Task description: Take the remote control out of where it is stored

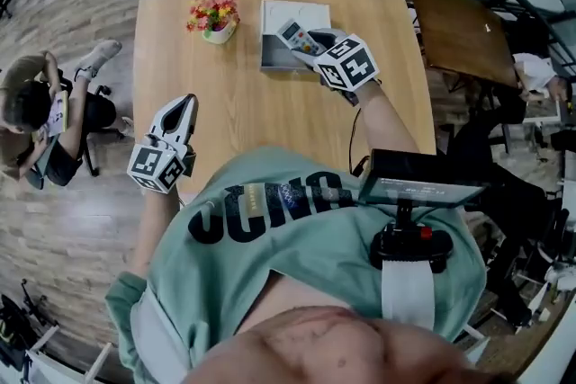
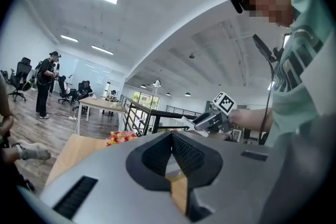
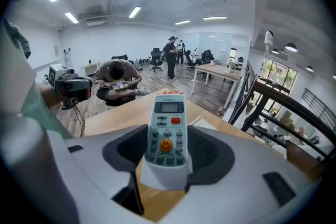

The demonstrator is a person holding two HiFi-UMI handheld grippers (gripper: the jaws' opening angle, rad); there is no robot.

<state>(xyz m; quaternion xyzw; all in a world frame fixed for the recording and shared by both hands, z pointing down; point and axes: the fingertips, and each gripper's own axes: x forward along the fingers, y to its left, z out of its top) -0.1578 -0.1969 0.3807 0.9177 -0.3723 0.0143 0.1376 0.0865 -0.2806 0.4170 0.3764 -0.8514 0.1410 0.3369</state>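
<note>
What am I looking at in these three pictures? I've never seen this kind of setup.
No robot here: a person holds a two-jaw gripper in each hand. The head view looks down from the person's head; the other two cameras ride on the grippers, looking along their jaws. On the wooden table stand a pot of flowers and an open box. The right gripper is clamped on a remote control, above the box. The left gripper is shut and empty, over the table's near edge.
</note>
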